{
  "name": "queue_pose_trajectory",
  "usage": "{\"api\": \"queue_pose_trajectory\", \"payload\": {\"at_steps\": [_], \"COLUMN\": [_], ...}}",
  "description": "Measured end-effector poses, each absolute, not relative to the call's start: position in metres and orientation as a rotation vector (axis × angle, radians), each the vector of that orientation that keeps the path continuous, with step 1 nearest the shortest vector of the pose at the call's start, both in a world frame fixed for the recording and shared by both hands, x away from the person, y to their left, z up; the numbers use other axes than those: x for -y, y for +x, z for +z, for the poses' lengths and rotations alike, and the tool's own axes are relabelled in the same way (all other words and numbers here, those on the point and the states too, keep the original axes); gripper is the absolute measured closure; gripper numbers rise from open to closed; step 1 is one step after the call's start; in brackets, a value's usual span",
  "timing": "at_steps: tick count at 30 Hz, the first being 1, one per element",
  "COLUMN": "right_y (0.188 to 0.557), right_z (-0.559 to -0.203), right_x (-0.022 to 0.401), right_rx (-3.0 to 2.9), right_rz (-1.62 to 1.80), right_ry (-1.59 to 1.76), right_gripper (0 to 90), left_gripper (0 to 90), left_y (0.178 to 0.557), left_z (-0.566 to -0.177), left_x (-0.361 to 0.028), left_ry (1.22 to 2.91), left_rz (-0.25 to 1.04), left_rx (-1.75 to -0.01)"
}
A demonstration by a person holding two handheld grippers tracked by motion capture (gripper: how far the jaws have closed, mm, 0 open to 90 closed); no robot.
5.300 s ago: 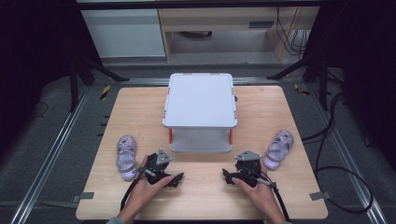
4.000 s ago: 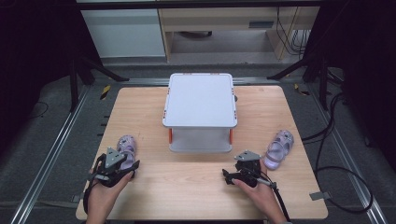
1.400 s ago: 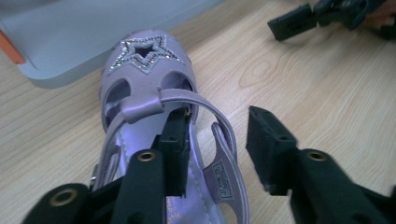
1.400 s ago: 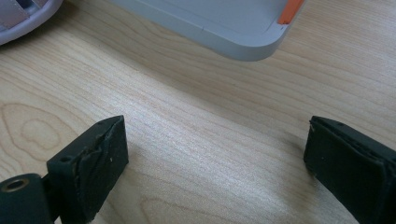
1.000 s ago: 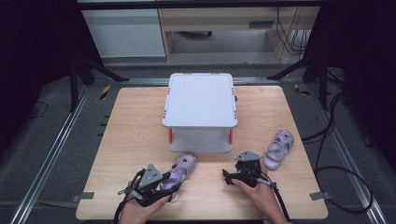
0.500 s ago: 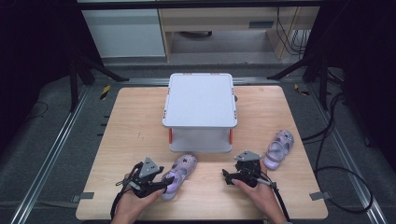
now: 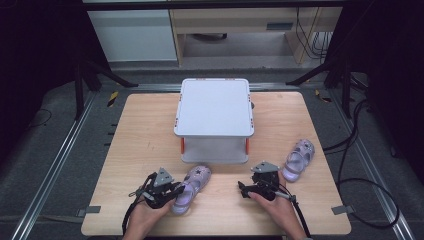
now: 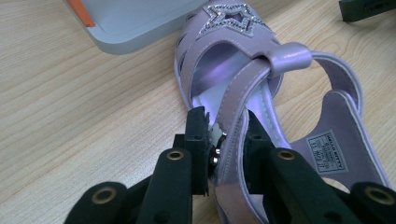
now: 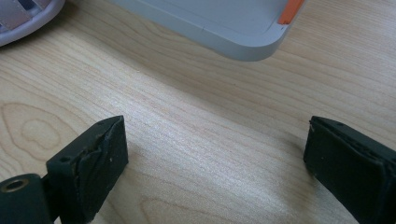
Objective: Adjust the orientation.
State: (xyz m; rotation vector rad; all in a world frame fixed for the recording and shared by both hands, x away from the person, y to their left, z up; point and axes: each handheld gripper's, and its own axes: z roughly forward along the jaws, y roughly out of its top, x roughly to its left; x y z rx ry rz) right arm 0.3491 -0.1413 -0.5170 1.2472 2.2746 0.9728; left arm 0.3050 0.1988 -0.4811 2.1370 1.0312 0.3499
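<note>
Sandal brought in front of the grey stand

Tabletop (image 7: 140, 125) of pale wood carries a grey stand (image 7: 214, 107) at its middle, unmoved. The left sandal (image 7: 191, 182), which lay well to the stand's left a few seconds ago, now rests just before the stand's front edge. The right sandal (image 7: 298, 159) stays at the stand's right front. The left gripper (image 8: 223, 144) has its jaws closed on the left sandal's side strap. The right gripper (image 9: 215, 154), before the stand, has its jaws wide apart and empty.
</note>
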Motion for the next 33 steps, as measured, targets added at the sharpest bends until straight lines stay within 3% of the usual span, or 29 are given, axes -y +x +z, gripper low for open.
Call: {"api": "queue_pose_trajectory", "payload": {"at_steps": [6,14,15,16,17,24,33], "right_y": [0.349,0.337,0.334,0.334,0.332,0.341,0.376], "right_z": [-0.517,-0.49,-0.473,-0.473,-0.453,-0.394,-0.347], "right_x": [0.141,0.148,0.152,0.152,0.157,0.166,0.145], "right_rx": [-2.275,-2.227,-2.217,-2.217,-2.201,-2.18,-2.193], "right_rz": [0.977,1.096,1.116,1.116,1.174,1.254,1.264], "right_ry": [1.24,1.117,1.065,1.065,1.024,0.939,0.861], "right_gripper": [8.1,42.6,53.2,53.2,62.9,78.2,89.9], "left_gripper": [77.3,77.3,77.3,77.3,77.4,77.7,77.7], "left_y": [0.301,0.312,0.314,0.317,0.32,0.339,0.356], "left_z": [-0.469,-0.453,-0.451,-0.45,-0.449,-0.447,-0.451], "left_x": [-0.195,-0.183,-0.181,-0.179,-0.177,-0.169,-0.165], "left_ry": [2.101,2.069,2.068,2.066,2.061,2.02,1.977], "left_rz": [0.36,0.379,0.39,0.397,0.401,0.448,0.496], "left_rx": [-1.031,-1.033,-1.032,-1.033,-1.038,-1.07,-1.12]}}
